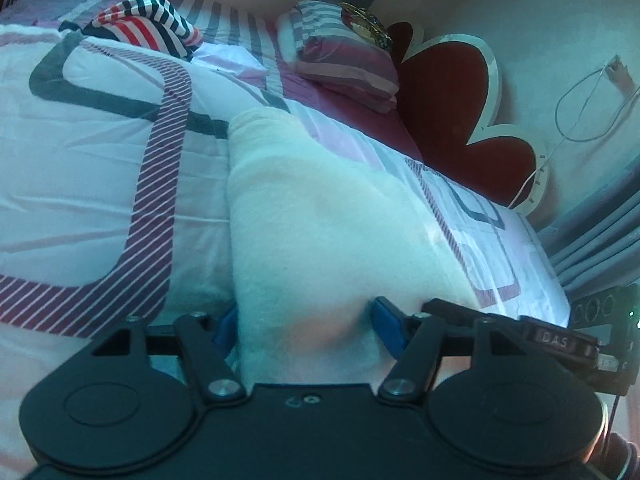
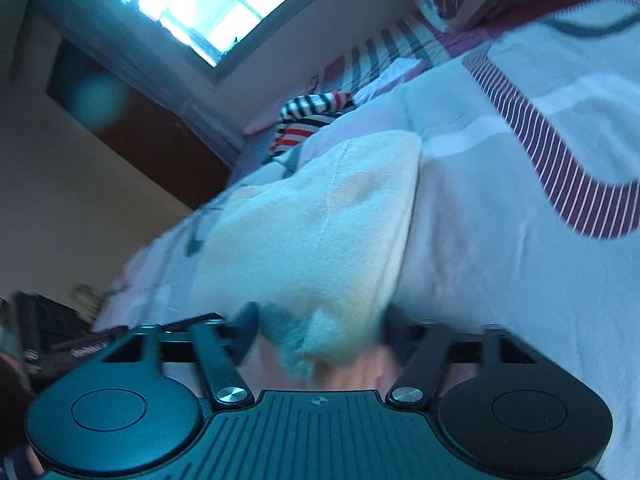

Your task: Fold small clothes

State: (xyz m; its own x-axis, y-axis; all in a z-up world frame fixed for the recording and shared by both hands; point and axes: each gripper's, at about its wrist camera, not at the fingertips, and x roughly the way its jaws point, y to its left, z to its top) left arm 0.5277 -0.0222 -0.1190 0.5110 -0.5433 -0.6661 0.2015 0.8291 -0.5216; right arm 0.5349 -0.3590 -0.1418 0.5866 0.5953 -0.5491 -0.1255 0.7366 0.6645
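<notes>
left tongs (image 1: 306,330) grasping cream cloth (image 1: 320,208) | right tongs (image 2: 320,332) blurred, seemingly gripping it too | fingertips hidden

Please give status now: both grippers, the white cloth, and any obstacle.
Left gripper shut on white fleece cloth. Right gripper shut on same cloth, view blurred. Cloth lies on bedspread. Striped garment lies beyond, apart; nothing in the way.
</notes>
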